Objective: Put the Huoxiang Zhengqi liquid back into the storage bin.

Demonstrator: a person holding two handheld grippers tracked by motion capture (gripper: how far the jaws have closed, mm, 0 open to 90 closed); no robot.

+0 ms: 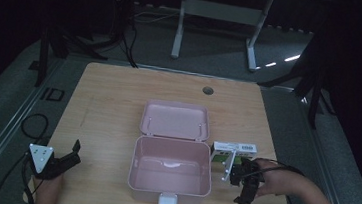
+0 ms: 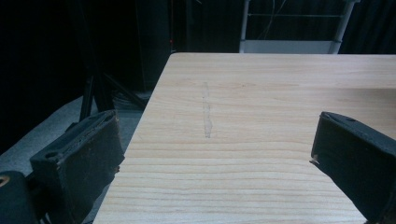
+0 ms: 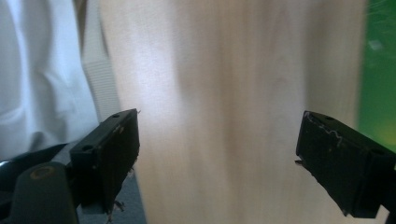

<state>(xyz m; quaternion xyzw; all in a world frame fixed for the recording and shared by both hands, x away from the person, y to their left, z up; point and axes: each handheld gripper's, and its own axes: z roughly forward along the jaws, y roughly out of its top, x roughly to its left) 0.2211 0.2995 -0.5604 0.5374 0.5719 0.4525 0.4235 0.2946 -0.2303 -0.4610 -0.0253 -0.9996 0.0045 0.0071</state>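
Observation:
An open pink plastic box [image 1: 170,179] stands at the middle of the wooden table [image 1: 114,100], its lid [image 1: 175,120] folded flat behind it and its inside bare. A small white and green carton [image 1: 234,149] lies just right of the box. My right gripper [image 1: 241,180] hovers right in front of the carton, held in a hand, tilted down at the table; its jaws [image 3: 219,119] stand open over blurred wood, with the carton's green face [image 3: 379,70] at the right edge. My left gripper [image 1: 76,152] rests open at the near left corner, nothing between its jaws [image 2: 217,126].
A round cable hole [image 1: 207,90] sits at the table's far edge. White clothing [image 3: 37,70] lies past the near table edge. A white desk frame [image 1: 220,15] and black stands [image 1: 49,44] stand on the grey floor beyond. Cables [image 1: 33,125] trail at left.

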